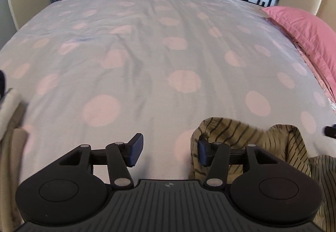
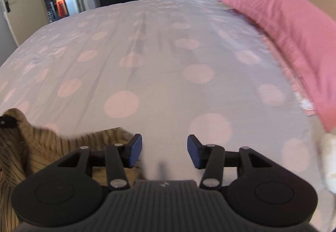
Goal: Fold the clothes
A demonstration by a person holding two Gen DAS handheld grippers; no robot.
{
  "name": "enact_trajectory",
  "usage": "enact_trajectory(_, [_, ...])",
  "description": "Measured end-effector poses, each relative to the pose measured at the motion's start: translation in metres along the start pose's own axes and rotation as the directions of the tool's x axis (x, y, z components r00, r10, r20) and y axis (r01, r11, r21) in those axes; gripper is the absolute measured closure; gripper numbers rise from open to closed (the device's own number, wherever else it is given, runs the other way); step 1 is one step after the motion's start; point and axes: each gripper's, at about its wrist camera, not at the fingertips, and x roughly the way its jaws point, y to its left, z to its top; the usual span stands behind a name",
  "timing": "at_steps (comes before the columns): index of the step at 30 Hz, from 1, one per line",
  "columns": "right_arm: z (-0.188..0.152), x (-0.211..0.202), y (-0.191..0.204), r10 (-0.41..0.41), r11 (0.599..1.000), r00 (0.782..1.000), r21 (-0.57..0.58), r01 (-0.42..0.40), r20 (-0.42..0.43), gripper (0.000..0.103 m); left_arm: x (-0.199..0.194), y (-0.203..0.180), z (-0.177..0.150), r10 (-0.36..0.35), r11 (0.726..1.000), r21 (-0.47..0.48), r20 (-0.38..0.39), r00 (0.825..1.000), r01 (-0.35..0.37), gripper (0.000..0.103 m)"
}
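- Left tool (image 1: 169, 151): jaws apart at a moderate width, nothing clamped. Bare bedsheet (image 1: 147, 63) shows in the gap.
- Its right-hand pad (image 1: 202, 153) sits at the edge of the striped shirt (image 1: 241, 137); fabric bunches just behind and around that finger. Contact looks likely, can't confirm pressure. Left pad (image 1: 136, 151) is clear over the sheet.
- Right tool (image 2: 164, 151): jaws also apart, moderate width, empty. Only sheet between the pads.
- Its left-hand finger (image 2: 134, 151) overlaps the shirt's (image 2: 42, 148) edge in the right wrist view; the cloth lies under or behind it, touching or not I can't tell. Right pad (image 2: 194, 152) is over bare sheet.
- Both tools point down and forward across the bed, low over the near edge, side by side.
- Shirt: tan with dark stripes, crumpled in a heap on the bed's near side, between the two tools. It is blurred in both views.
- A black tip of the other tool shows at the frame edge in each view: (image 1: 330, 131) and (image 2: 7, 122).
- Pink pillow (image 2: 283, 38) lies along the bed's right side, well apart from the shirt.
- Pale folded cloth (image 1: 8, 110) lies at the far left of the left wrist view.
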Motion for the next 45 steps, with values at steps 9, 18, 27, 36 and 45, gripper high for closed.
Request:
enact_trajectory(9, [-0.025, -0.072, -0.075, -0.108, 0.994, 0.994, 0.033, 0.108, -0.023, 0.051, 0.012, -0.005, -0.003, -0.007, 0.996, -0.087, -0.103, 0.995, -0.002, 0.047])
enact_trajectory(18, [-0.105, -0.104, -0.175, -0.149, 0.971, 0.982, 0.169, 0.167, -0.114, 0.059, -0.016, -0.034, -0.022, 0.003, 0.999, 0.049, -0.057, 0.998, 0.0, 0.048])
enact_trajectory(27, [-0.165, -0.082, -0.198, -0.03, 0.93, 0.989, 0.359, 0.081, -0.145, 0.062, -0.087, 0.0, -0.075, -0.002, 0.997, 0.071, -0.052, 0.999, 0.006, 0.048])
enact_trajectory(36, [-0.18, -0.105, -0.201, -0.057, 0.937, 0.991, 0.337, 0.094, -0.117, 0.102, -0.157, 0.063, -0.15, 0.073, 0.997, -0.002, -0.097, 0.993, -0.073, 0.048])
enact_trajectory(45, [-0.202, -0.18, -0.249, -0.085, 0.901, 0.98, 0.406, 0.152, -0.18, 0.102, -0.203, 0.107, -0.217, 0.108, 0.991, -0.067, -0.123, 0.987, -0.117, 0.048])
